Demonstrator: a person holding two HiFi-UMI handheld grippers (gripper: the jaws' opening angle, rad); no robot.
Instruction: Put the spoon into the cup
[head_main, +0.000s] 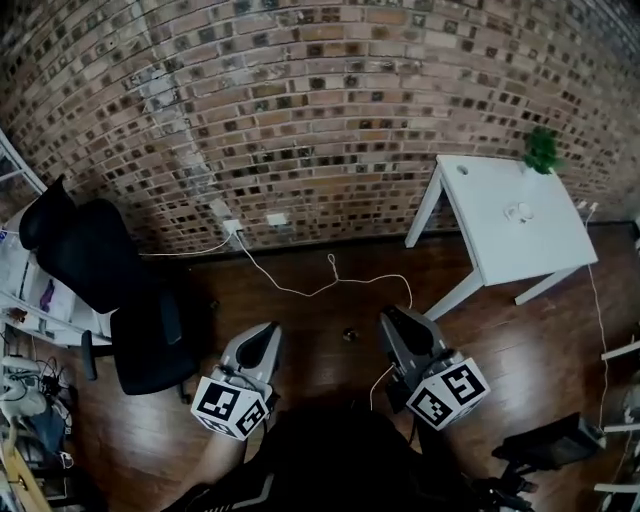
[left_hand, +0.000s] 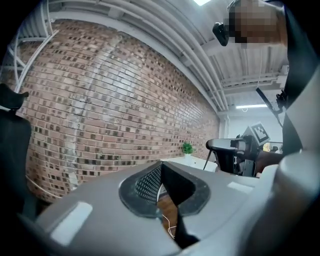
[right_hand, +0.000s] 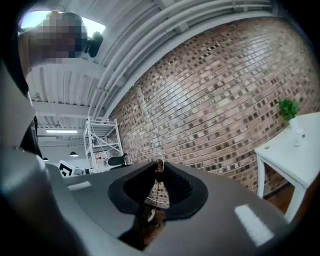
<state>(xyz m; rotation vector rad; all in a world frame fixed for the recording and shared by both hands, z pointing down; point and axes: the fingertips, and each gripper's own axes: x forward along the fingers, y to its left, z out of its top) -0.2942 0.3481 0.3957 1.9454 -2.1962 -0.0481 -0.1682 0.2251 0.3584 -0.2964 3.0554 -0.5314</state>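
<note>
A thin brown spoon (right_hand: 158, 172) stands between the jaws of my right gripper (right_hand: 159, 167), which is shut on it; its tip pokes out just above the pads. In the head view the right gripper (head_main: 395, 318) is low over the wooden floor and the spoon is hidden there. My left gripper (head_main: 268, 332) hangs beside it; its fingertips meet with nothing between them (left_hand: 160, 167). A small white cup-like thing (head_main: 519, 211) sits on the white table (head_main: 500, 250) at the far right, well away from both grippers.
A brick wall fills the background. A potted plant (head_main: 541, 150) stands at the table's far corner. A black office chair (head_main: 120, 300) is at the left by cluttered shelves. A white cable (head_main: 320, 285) trails over the floor from a wall socket.
</note>
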